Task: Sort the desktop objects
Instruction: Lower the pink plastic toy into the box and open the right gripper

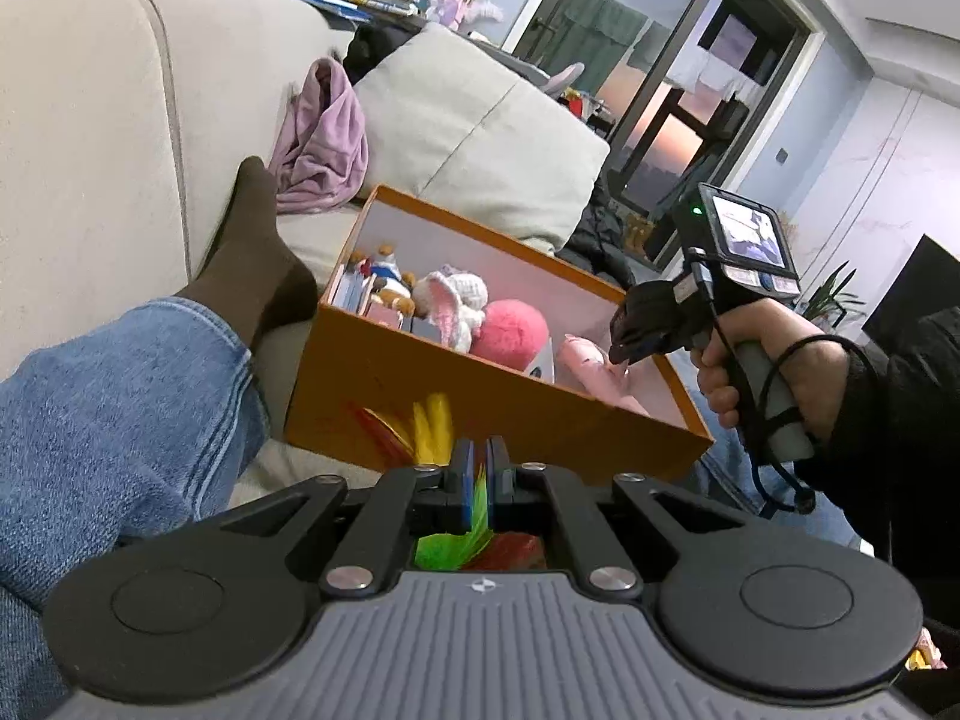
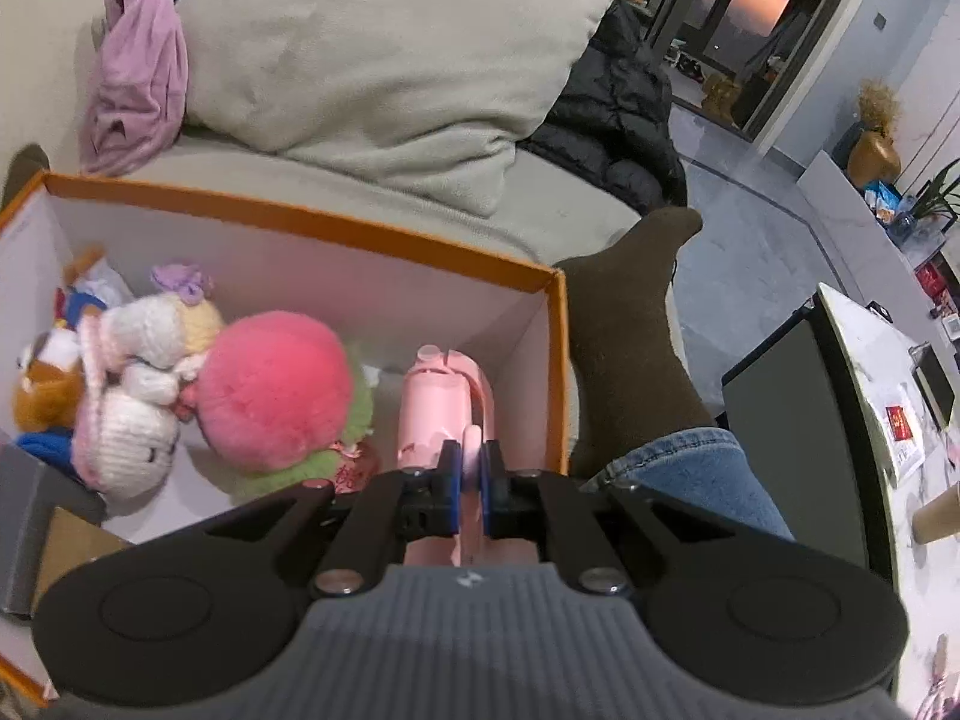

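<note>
An orange box (image 1: 480,396) with a white inside (image 2: 300,222) sits on the sofa. In it lie a pink plush ball (image 2: 273,384), a white knitted bunny (image 2: 129,420), other small toys and a pink bottle (image 2: 441,405). My right gripper (image 2: 471,459) is shut on the pink bottle's strap, over the box's right end; it shows in the left wrist view (image 1: 624,354) above the bottle (image 1: 591,369). My left gripper (image 1: 480,468) is shut on a feather shuttlecock (image 1: 456,546) with green, red and yellow feathers, just in front of the box's near wall.
A beige cushion (image 2: 384,54) and a purple cloth (image 2: 141,66) lie behind the box. A black jacket (image 2: 618,114) is to the right. The person's jeans leg and brown sock (image 2: 630,324) lie beside the box. A table (image 2: 888,438) stands at right.
</note>
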### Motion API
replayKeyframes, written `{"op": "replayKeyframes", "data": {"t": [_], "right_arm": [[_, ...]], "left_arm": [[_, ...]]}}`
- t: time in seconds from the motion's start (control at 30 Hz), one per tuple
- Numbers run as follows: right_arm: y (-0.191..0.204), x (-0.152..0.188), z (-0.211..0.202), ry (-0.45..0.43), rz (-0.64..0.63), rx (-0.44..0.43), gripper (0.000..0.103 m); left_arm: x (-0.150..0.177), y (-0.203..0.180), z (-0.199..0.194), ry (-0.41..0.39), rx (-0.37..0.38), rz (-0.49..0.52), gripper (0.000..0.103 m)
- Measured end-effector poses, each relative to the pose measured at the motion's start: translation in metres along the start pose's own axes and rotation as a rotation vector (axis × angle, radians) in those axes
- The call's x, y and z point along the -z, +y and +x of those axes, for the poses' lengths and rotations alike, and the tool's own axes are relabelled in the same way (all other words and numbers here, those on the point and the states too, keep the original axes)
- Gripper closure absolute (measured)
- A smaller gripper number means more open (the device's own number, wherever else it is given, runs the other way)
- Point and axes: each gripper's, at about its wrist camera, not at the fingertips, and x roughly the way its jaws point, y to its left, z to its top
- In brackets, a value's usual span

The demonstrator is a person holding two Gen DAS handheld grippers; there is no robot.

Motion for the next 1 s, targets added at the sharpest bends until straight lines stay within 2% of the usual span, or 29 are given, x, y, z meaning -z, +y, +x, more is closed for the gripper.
{"op": "replayKeyframes", "data": {"t": [0.2,0.27,0.4,0.43,0.47,0.63,0.87,0.9,0.97,1.0], "right_arm": [[0.009,0.005,0.014,0.023,-0.038,0.010,0.096],[0.010,0.004,0.013,0.034,-0.037,-0.021,0.095],[0.004,0.004,0.008,0.046,0.001,-0.111,0.085],[0.003,0.006,0.006,0.038,0.006,-0.117,0.085],[0.000,0.006,0.003,0.029,0.011,-0.124,0.085],[-0.026,0.016,-0.020,-0.037,0.077,-0.233,0.084],[-0.067,0.057,-0.068,-0.230,0.138,-0.346,0.076],[-0.073,0.065,-0.073,-0.255,0.151,-0.354,0.076],[-0.086,0.080,-0.080,-0.312,0.190,-0.353,0.076],[-0.092,0.086,-0.081,-0.337,0.205,-0.343,0.076]], "left_arm": [[0.003,-0.006,0.004,0.038,-0.043,0.035,0.098],[0.004,-0.008,0.007,0.061,-0.067,0.052,0.085],[0.007,-0.012,0.017,0.109,-0.088,0.069,0.062],[0.009,-0.013,0.019,0.118,-0.094,0.078,0.051],[0.010,-0.015,0.021,0.127,-0.098,0.088,0.046],[0.017,-0.023,0.041,0.200,-0.111,0.135,0.042],[0.026,-0.028,0.076,0.283,-0.182,0.175,0.042],[0.027,-0.028,0.079,0.294,-0.189,0.172,0.045],[0.027,-0.028,0.085,0.311,-0.195,0.169,0.074],[0.027,-0.028,0.086,0.318,-0.201,0.166,0.078]]}}
